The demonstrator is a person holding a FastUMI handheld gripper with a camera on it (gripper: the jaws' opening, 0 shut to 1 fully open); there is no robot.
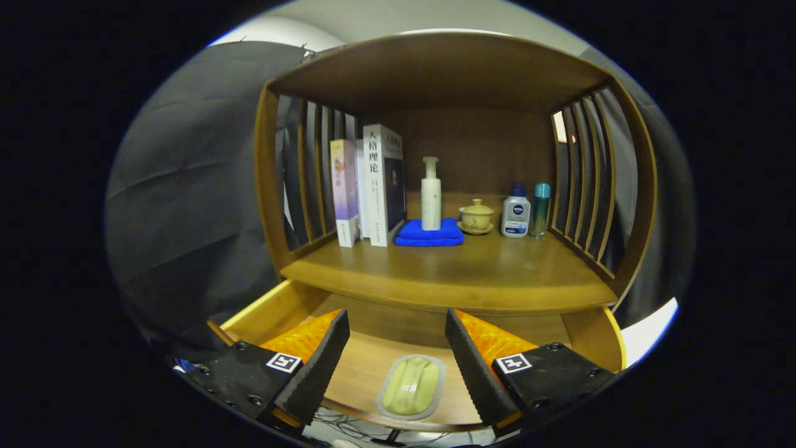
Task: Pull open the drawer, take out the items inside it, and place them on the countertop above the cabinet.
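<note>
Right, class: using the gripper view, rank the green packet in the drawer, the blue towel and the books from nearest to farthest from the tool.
The tool is open.
1. Green packet: between the fingers, on the open drawer floor.
2. Blue towel: beyond the fingers, on the countertop, under the white pump bottle.
3. Books: beside the towel, too close to call.

Two-finger gripper [397, 326] with wedge-shaped fingers [323, 367], each tapering to a point and bearing a ribbed, saw-toothed inner face. Textured, faceted panels on the outer slopes. Blocky matte mounts at the base, fastened with round recessed screws. One small square white-bordered marker tag on each mount. Set wide apart, not closed on anything
</note>
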